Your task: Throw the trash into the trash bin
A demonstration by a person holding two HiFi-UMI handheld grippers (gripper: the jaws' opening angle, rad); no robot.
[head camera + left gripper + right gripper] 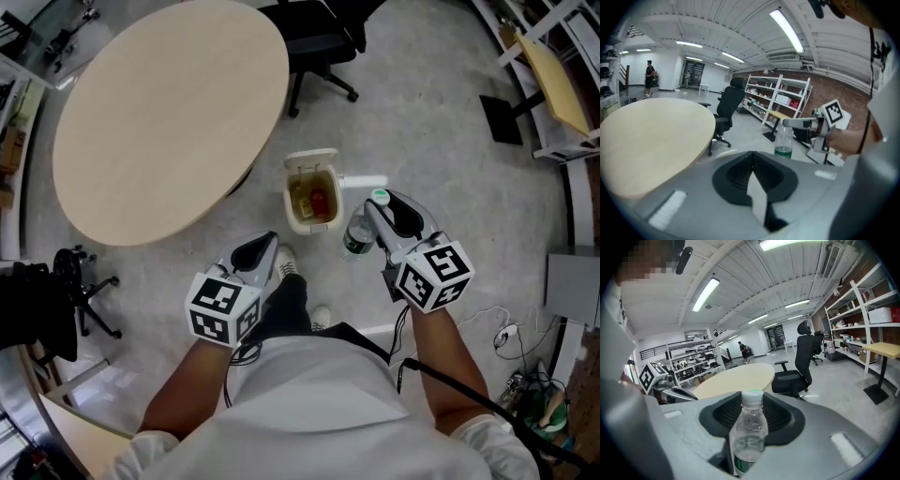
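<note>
A small white trash bin [293, 208] stands on the floor with its lid flipped back; red and yellow rubbish lies inside. My right gripper [374, 221] is just to the right of the bin, shut on a clear plastic bottle [359, 235] with a green label and a pale cap. The right gripper view shows the bottle [749, 427] upright between the jaws. My left gripper [266, 257] is below and left of the bin, shut on a white paper scrap [757, 196] that sticks up between its jaws. The left gripper view also shows the bottle [783, 140].
A round beige table [169, 112] fills the upper left, close to the bin. A black office chair [323, 42] stands behind it, and another chair base [86, 292] sits at the left. A desk [558, 80] and cables [506, 336] are at the right. A person [649, 76] stands far off.
</note>
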